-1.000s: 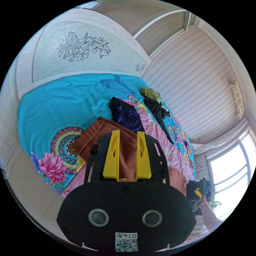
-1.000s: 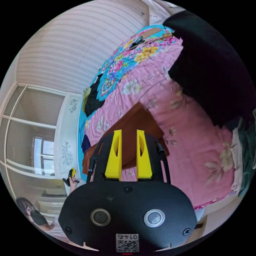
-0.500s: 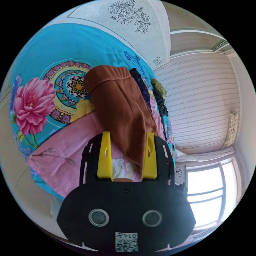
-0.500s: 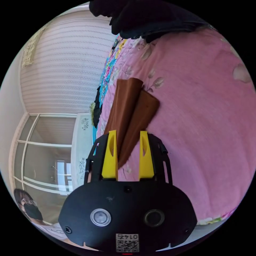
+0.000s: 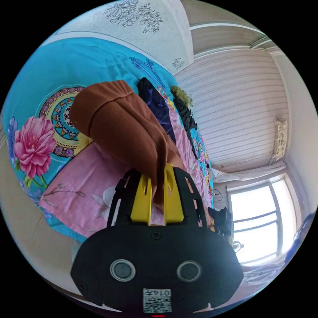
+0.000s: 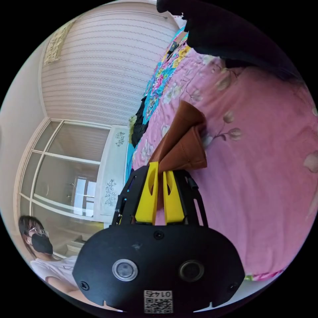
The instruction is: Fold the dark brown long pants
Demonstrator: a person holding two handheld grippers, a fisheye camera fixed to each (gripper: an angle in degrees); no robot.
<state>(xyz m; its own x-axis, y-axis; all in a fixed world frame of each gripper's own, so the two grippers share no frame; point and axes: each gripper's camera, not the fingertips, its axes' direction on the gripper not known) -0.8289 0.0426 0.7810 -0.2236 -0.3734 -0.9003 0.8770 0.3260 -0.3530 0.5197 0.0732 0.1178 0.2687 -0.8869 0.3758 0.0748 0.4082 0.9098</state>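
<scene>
pink quilt (image 6: 265, 172), turquoise floral bedspread (image 5: 76, 66), window (image 5: 258, 225)

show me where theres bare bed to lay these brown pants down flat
Freest: the pink floral quilt beyond the brown pants, up to the black pile, and the turquoise sheet by the headboard. Crowded: the wall-side strip with the dark blue garment and black clothes.

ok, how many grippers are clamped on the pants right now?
2. Left gripper is shut on the pants near the waist end; right gripper is shut on the leg end, over the pink blanket.
</scene>
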